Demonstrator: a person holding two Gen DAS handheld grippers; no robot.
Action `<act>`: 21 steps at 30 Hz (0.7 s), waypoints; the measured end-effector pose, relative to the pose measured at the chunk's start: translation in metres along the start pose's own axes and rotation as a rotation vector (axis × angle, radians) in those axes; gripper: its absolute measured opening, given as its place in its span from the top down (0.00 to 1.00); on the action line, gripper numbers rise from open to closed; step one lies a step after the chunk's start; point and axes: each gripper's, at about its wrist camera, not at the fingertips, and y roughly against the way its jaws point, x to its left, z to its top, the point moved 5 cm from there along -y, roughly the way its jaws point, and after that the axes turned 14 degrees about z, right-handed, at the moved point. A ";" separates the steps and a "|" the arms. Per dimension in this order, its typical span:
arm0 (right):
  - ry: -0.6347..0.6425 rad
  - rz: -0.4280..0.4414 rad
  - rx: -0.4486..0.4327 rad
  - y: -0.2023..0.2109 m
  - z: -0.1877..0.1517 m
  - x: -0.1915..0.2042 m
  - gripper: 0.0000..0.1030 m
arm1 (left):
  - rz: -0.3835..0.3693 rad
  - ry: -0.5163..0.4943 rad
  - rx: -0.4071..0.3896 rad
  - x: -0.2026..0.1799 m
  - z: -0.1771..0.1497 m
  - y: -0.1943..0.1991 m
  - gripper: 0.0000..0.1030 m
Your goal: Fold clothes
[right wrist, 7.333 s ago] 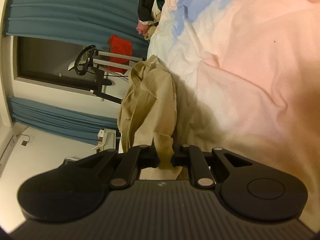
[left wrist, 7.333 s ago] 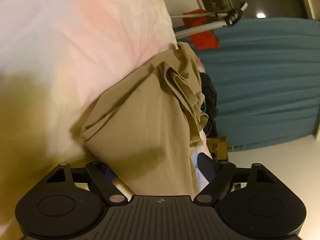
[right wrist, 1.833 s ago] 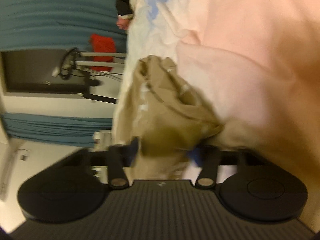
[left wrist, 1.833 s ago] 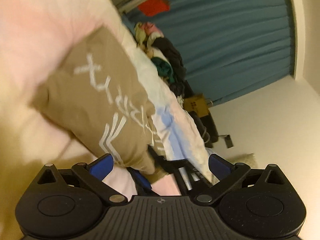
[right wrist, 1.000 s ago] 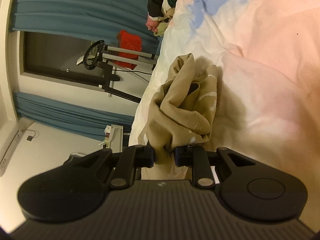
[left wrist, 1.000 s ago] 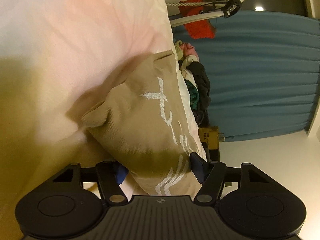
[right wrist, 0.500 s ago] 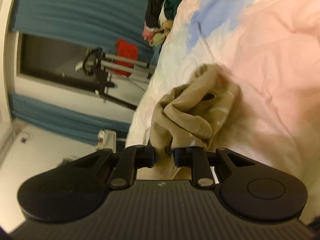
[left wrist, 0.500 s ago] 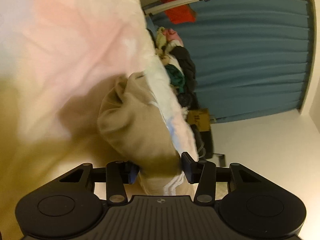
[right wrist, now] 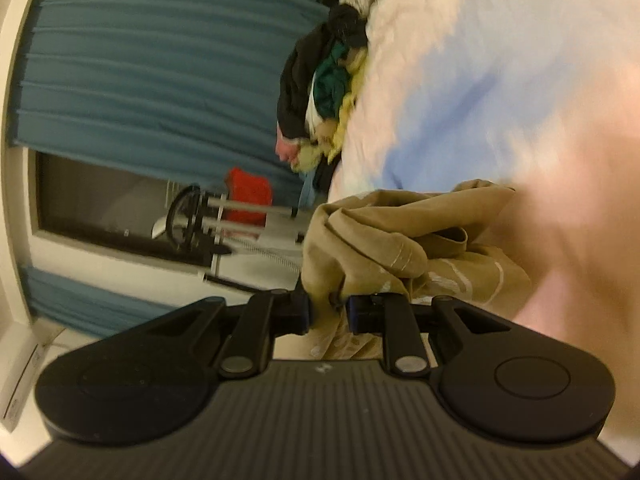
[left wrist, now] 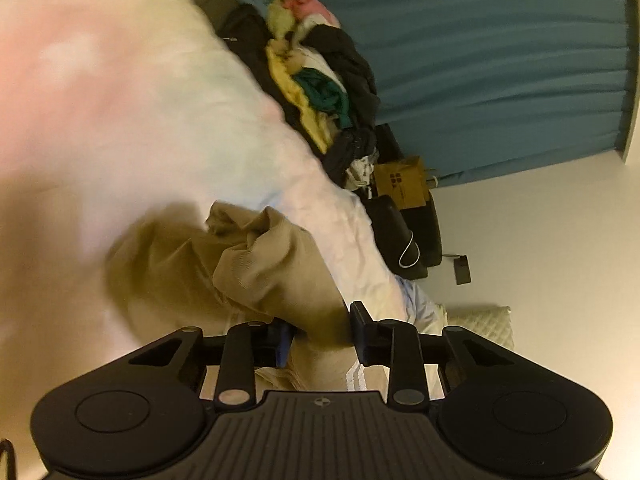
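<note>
A tan garment with white print (left wrist: 276, 272) lies bunched on the pale pink and blue bedspread (left wrist: 140, 92). My left gripper (left wrist: 320, 328) is shut on a thick fold of it, just above the bed. In the right wrist view the same tan garment (right wrist: 392, 240) is crumpled in folds, and my right gripper (right wrist: 326, 312) is shut on its near edge. Both views are motion-blurred.
A pile of dark, green, yellow and pink clothes (left wrist: 320, 88) sits at the bed's far edge, also in the right wrist view (right wrist: 320, 92). Teal curtains (left wrist: 500, 60) hang behind. A drying rack with a red cloth (right wrist: 240, 208) stands by the window. A brown box (left wrist: 400, 180) and dark bags are on the floor.
Both grippers have moved along the bed with the garment, which went from a flat printed panel to a crumpled bundle. The clothes pile now looks closer.
</note>
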 end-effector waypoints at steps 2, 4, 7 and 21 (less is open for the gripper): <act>0.065 -0.007 -0.028 -0.018 0.042 0.010 0.80 | -0.014 -0.044 0.001 -0.043 0.012 -0.032 0.71; 0.125 0.002 -0.071 -0.032 0.083 0.021 0.80 | -0.036 -0.097 0.002 -0.086 0.023 -0.062 0.73; 0.205 0.035 -0.150 -0.041 0.133 0.033 0.80 | -0.087 -0.148 -0.016 -0.131 0.026 -0.095 0.73; 0.287 -0.323 0.047 -0.025 0.082 -0.145 0.79 | 0.177 -0.459 0.054 -0.016 -0.058 -0.209 0.71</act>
